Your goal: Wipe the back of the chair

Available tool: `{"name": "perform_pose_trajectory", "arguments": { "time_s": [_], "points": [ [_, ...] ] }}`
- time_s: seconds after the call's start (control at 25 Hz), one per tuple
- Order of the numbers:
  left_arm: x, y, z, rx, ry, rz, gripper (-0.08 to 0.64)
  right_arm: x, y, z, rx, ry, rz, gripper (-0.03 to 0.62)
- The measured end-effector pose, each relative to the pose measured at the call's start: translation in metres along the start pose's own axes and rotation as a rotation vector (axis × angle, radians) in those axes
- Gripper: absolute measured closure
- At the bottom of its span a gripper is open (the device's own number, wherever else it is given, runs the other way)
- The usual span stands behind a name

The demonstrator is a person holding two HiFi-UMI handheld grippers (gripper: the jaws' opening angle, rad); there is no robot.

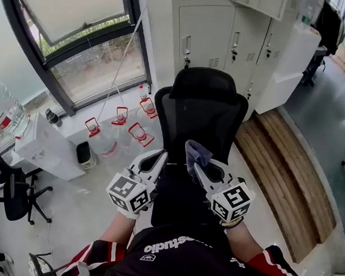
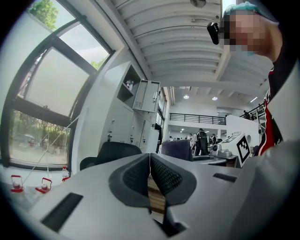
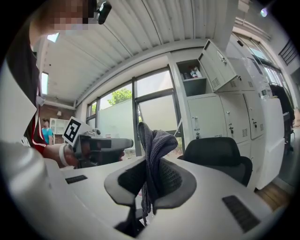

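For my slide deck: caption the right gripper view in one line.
Right gripper clamps a grey cloth, with the black office chair ahead and the left gripper alongside.

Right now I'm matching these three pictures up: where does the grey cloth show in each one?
Head view: centre, the grey cloth sticks up from the right gripper, before the chair back.
Left gripper view: likely the greyish patch just above the jaws, right of centre.
Right gripper view: centre, the cloth clamped between the jaws.
Shared landmark: the black chair headrest.

Two grippers (image 1: 160,155) (image 1: 197,168), one cloth (image 1: 196,152)
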State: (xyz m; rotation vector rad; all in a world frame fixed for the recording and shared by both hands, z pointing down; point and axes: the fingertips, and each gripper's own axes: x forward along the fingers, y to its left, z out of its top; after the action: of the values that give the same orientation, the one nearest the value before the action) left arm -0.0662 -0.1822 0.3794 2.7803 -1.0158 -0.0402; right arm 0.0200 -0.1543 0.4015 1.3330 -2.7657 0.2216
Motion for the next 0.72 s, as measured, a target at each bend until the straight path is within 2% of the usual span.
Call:
{"name": "perform_pose_trajectory", "arguments": {
  "time_s": [0.72],
  "points": [
    [-0.011, -0.008, 0.008, 0.005, -0.022, -0.006, 0.535, -0.014, -0.008, 0.001, 0.029, -0.018, -0.047, 0.537]
  ]
}}
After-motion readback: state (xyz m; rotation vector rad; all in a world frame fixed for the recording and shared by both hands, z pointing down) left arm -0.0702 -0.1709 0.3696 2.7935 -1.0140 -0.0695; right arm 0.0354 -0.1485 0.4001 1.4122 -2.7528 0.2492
